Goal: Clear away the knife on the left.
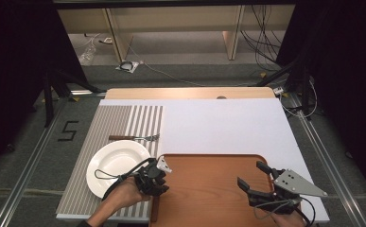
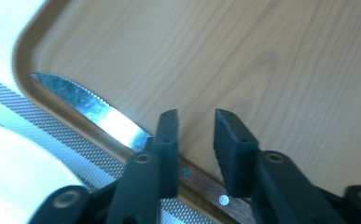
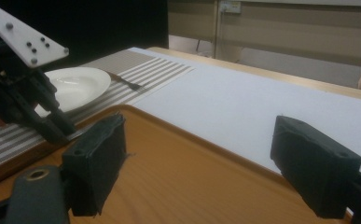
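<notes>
A table knife lies along the left rim of the wooden tray (image 1: 204, 189), its serrated blade (image 2: 89, 109) pointing away and its riveted wooden handle (image 2: 223, 199) running under my jaws. My left gripper (image 2: 197, 116) hangs just over that handle with its jaws a little apart and the pads not pressing on it. In the high view the left gripper (image 1: 158, 176) sits at the tray's left edge. My right gripper (image 1: 250, 172) hovers open over the tray's right side with nothing between its jaws (image 3: 199, 140). The left gripper (image 3: 52, 126) also appears far off in the right gripper view.
A white plate (image 1: 117, 168) rests on a striped placemat (image 1: 124, 118) left of the tray, with a fork (image 1: 133, 138) lying beyond it. A white sheet (image 1: 228, 123) covers the table behind the tray. The tray's raised rim (image 2: 24, 60) runs beside the knife.
</notes>
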Demonstrator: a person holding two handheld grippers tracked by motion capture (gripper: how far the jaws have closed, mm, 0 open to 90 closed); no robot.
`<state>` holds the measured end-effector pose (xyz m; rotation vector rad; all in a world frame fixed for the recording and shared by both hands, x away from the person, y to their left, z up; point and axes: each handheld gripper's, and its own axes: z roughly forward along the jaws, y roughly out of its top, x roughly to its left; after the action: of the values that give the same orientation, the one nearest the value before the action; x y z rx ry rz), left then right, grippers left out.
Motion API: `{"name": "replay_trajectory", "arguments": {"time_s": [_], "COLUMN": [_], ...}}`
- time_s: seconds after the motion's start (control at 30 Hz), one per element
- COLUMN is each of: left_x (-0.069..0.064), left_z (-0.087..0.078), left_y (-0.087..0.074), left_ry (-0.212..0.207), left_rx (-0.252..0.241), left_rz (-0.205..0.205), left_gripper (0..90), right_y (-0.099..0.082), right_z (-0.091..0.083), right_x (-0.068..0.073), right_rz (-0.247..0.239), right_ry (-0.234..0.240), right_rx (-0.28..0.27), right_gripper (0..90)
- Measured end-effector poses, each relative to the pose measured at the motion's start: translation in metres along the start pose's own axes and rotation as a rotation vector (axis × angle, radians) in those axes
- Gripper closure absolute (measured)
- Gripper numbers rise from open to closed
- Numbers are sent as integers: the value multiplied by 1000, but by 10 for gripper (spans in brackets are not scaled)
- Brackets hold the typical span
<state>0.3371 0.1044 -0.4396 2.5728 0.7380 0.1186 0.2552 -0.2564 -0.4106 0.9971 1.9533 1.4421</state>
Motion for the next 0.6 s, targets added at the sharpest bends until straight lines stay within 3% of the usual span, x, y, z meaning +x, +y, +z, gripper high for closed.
{"name": "replay_trajectory", "arguments": {"time_s": [0.3,0.6], "left_x": [15,32], "left_z": [-18,-32], "left_y": [0,-4], "left_ry": [22,60], "left_rx": [-60,-131], "left_rz": [-79,-135], "left_gripper": [424,314], "right_y": [0,-1], "right_z": [0,1], "right_x": [0,0], "right_rz": [-1,4], "right_ry": [4,9], "right_rx": [-1,-5], "right_gripper": [192,192]}}
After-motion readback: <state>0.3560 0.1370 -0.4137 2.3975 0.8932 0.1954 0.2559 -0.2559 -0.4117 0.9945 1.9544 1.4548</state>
